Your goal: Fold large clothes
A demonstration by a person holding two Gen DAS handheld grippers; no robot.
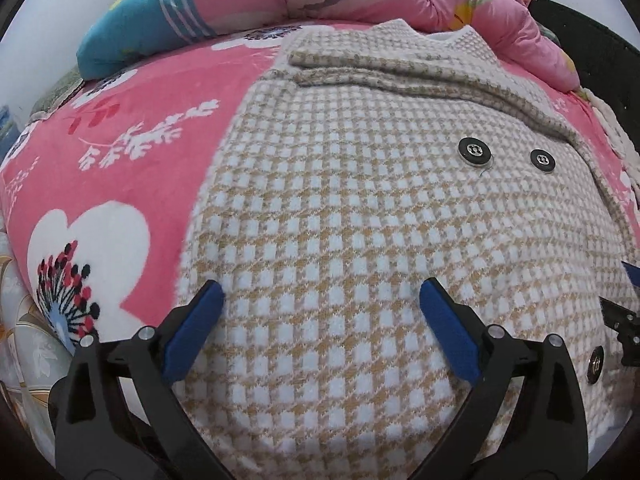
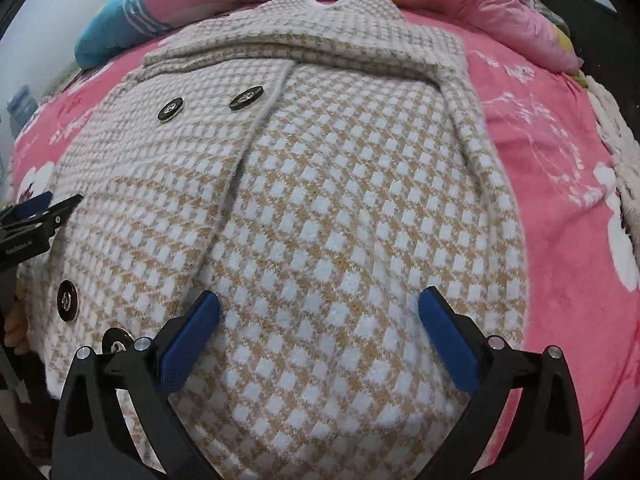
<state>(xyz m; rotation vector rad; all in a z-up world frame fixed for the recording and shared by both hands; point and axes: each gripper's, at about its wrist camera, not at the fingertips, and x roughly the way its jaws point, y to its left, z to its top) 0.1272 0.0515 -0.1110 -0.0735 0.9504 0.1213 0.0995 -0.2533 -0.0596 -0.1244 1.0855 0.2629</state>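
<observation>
Coat (image 2: 340, 208) lies flat on the bed (image 1: 120, 140) for folding (sleeves tucked in); left gripper (image 1: 320, 320) and right gripper (image 2: 320, 320) gape empty above it

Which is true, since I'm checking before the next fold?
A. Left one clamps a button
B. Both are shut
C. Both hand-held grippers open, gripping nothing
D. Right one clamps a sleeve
C: the left hand-held gripper and right hand-held gripper stand spread above the flat checked coat.
</observation>
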